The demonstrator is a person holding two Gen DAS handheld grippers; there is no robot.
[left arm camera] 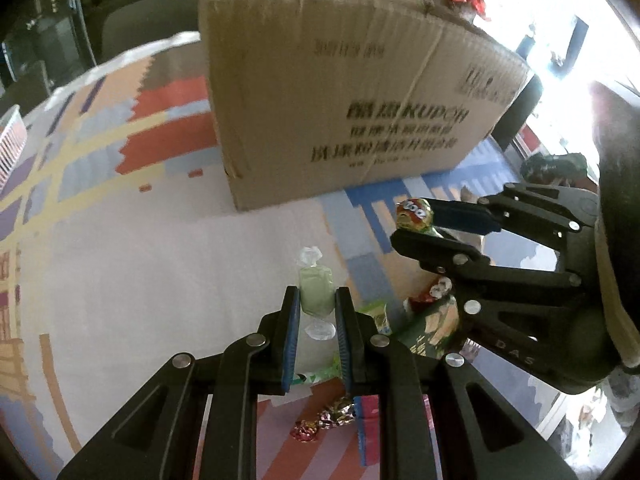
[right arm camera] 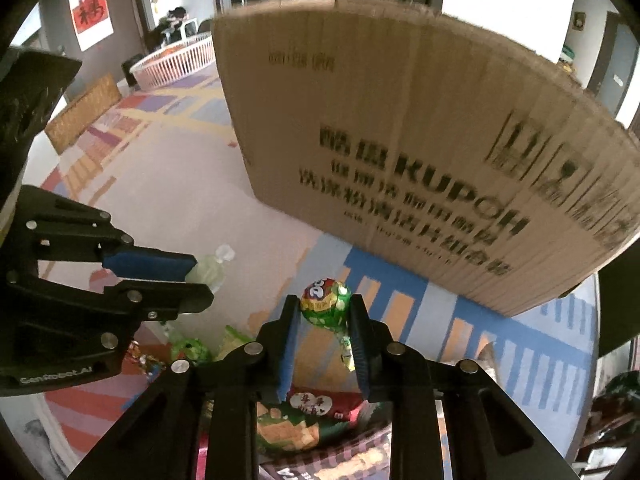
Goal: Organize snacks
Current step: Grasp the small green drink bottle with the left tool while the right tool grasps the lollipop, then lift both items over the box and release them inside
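My left gripper [left arm camera: 317, 300] is shut on a pale green wrapped candy [left arm camera: 316, 290] and holds it above the patterned tablecloth [left arm camera: 120, 260]. My right gripper [right arm camera: 325, 312] is shut on a green and red foil lollipop [right arm camera: 325, 300]. In the left wrist view the right gripper [left arm camera: 416, 220] shows at the right with the lollipop [left arm camera: 414, 214]. In the right wrist view the left gripper [right arm camera: 192, 276] shows at the left with the candy [right arm camera: 208, 270]. A large brown cardboard box [left arm camera: 340, 92] stands ahead of both; it also shows in the right wrist view [right arm camera: 400, 140].
Loose snacks lie below the grippers: foil candies [left arm camera: 324, 424], green packets [left arm camera: 432, 324] and a red and green packet [right arm camera: 312, 412]. A white basket [right arm camera: 176, 60] and a wooden board [right arm camera: 84, 110] sit at the far left. Another basket edge [left arm camera: 12, 140] shows left.
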